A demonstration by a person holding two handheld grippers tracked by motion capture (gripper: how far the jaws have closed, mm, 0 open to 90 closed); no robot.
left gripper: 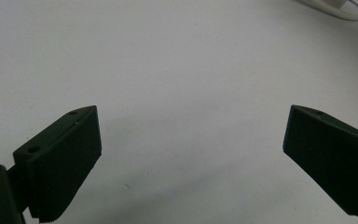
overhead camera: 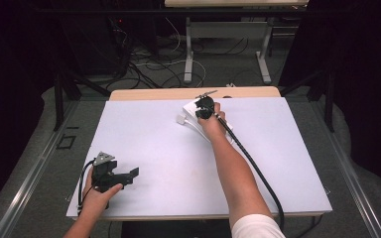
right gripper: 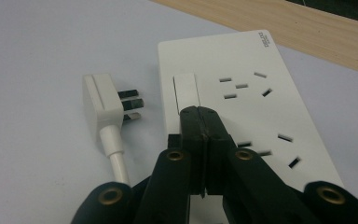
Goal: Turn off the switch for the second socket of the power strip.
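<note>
The right gripper has its jaws pressed together with nothing between them, and their joined tip rests on or just over the lower end of the white rocker switch of a white power strip. By the look of it, the step in hand is pressing that switch with the closed tip. The next move calls for a short, firm push straight down on the rocker, without sliding onto the sockets beside it.

Just left of the strip, apart from it, lies its white plug, three dark prongs pointing at the strip's side, with the white cord running away beneath it.

The left gripper rests near the front left corner, jaws wide apart and empty, over bare table.

The strip sits at the far middle of the white table top, close to its wooden rear edge. Beyond are a grey floor, tangled cables and the legs of another desk, with dark curtains on both sides.
</note>
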